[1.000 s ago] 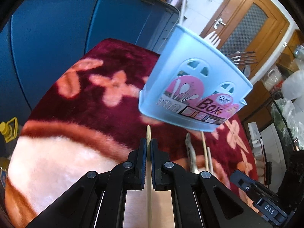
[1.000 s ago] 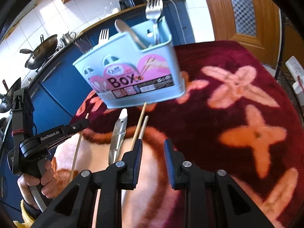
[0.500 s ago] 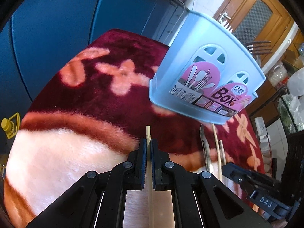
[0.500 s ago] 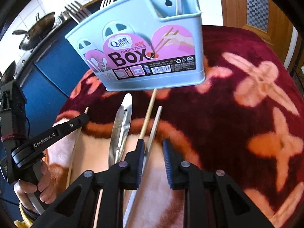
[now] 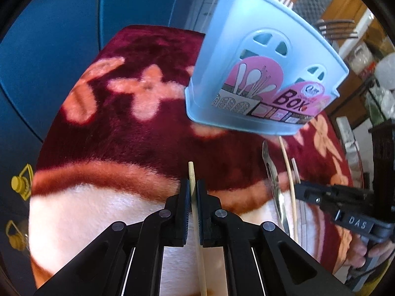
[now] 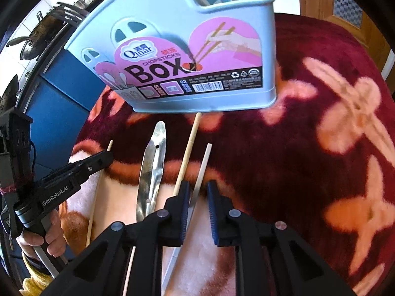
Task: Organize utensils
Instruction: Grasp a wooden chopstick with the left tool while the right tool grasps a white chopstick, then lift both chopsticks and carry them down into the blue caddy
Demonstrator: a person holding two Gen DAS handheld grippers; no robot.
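A light blue utensil box (image 6: 187, 49) stands on the red floral blanket; forks and a spoon stick out of it. It also shows in the left wrist view (image 5: 261, 74). My left gripper (image 5: 193, 187) is shut on a wooden chopstick (image 5: 195, 197) lying on the blanket; its tip pokes out ahead of the fingers. My right gripper (image 6: 197, 190) is open, its fingers straddling a pale chopstick (image 6: 201, 170). A second wooden chopstick (image 6: 188, 148) and metal tongs (image 6: 151, 170) lie just left of it.
The blanket (image 6: 321, 123) covers a round surface. Blue cabinets (image 5: 49, 49) stand behind it, with pans (image 6: 32, 46) on the counter. A wooden door (image 6: 345, 5) is at the right. The left gripper (image 6: 61, 187) sits left of the tongs.
Both grippers have moved closer to the box, which looms larger. My right gripper has come down over the pale chopstick. My left gripper stays shut on its chopstick.
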